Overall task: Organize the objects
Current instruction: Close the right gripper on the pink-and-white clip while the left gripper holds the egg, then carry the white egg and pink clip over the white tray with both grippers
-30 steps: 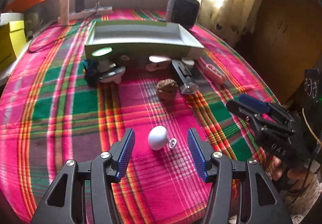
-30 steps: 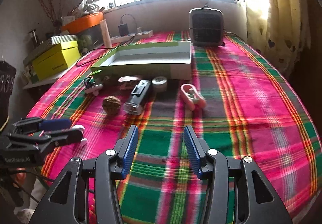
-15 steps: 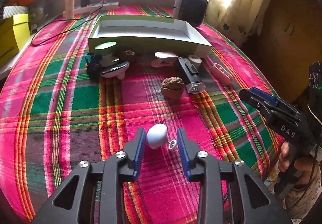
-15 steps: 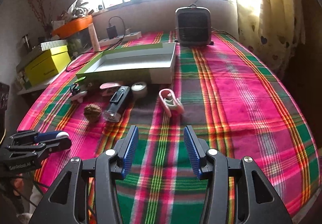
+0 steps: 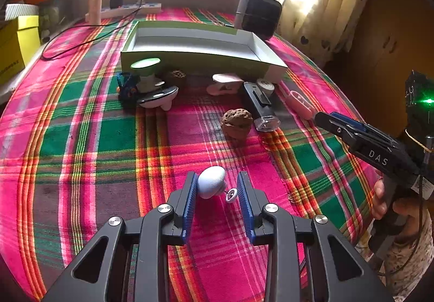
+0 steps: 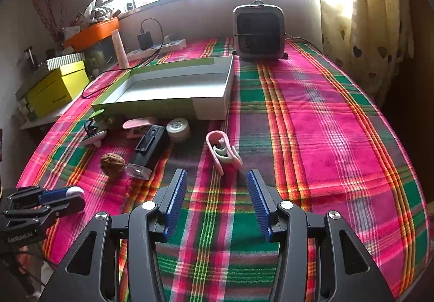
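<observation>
A: What does the left gripper [image 5: 217, 190] have?
B: Its blue pads are closed in on a small white egg-shaped keyring [image 5: 211, 186]. The left pad touches the egg; the metal ring sits against the right pad. So it is grasping it, low over the plaid tablecloth [image 5: 81, 139].

A: And the right gripper [image 6: 217, 193]?
B: Released, jaws spread wide with nothing between them. A pink clip [image 6: 222, 152] lies on the cloth just beyond, at twelve o'clock.

A: Where is the tray?
B: The open green-and-white box [image 6: 173, 85] sits at eleven o'clock from the right gripper, far side of the table. Along its near wall lie a black flashlight [image 6: 147, 151], a roll of tape [image 6: 177, 128] and a walnut [image 6: 111, 162] at ten o'clock.

A: Anything behind?
B: A small heater [image 6: 259, 30] at twelve o'clock, under the window.
</observation>
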`<state>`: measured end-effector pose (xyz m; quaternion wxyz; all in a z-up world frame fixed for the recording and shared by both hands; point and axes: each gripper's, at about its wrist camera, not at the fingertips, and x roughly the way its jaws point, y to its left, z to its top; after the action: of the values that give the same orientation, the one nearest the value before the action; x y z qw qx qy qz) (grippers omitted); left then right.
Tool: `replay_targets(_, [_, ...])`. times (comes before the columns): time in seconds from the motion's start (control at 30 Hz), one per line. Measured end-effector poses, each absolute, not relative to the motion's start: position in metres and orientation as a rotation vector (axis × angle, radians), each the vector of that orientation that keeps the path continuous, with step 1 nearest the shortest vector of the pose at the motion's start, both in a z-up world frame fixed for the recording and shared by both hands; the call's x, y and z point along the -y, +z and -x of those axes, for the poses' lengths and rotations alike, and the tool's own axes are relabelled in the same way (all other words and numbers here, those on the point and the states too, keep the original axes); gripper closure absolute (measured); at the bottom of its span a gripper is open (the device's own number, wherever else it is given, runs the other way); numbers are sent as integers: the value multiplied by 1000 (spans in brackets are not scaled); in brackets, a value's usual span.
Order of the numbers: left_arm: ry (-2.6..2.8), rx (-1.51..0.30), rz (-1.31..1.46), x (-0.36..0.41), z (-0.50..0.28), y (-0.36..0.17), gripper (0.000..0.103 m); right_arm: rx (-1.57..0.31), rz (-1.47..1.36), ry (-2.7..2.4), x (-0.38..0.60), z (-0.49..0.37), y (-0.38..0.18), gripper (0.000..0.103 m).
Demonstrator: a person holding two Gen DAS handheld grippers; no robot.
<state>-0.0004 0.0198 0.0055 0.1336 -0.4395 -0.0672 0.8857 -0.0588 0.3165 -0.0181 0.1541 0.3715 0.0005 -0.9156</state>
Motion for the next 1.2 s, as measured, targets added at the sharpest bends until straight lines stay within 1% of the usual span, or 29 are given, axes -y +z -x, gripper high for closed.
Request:
replay_targets(0.23, [2572,193,1274,-19,3,6,75,-35,-1073,-2612,-313,76,-16,55])
replay_targets(0.57, [2577,189,1269,-16,14,9,75,-71,-1178,-2552,-307,103,-27,55])
replay_targets(0.7, [2581,186,1266,-15,20,12,75,-130,-1188,-2560,-303,107,-30,56])
replay_targets(0.77, [2582,182,1263,-15,23,13,75,-137,-1193,-2556,-302,109,-30,62])
replay_targets(0.8, [2582,180,1263,-14,25,14,75,-136,-1199,-2554,-303,111,-31,68])
replay_targets(0.87, [2580,180,1258,-14,27,15,75,-132,-1206,-2546,-303,112,-32,69])
replay_targets(1.0, [2576,172,1257,-14,32,17,75,-151,-1204,-2536,-300,111,-33,78])
replay_targets(1.2, [2569,170,1257,-13,36,18,75,-164,-1189,-2538,-298,109,-32,79])
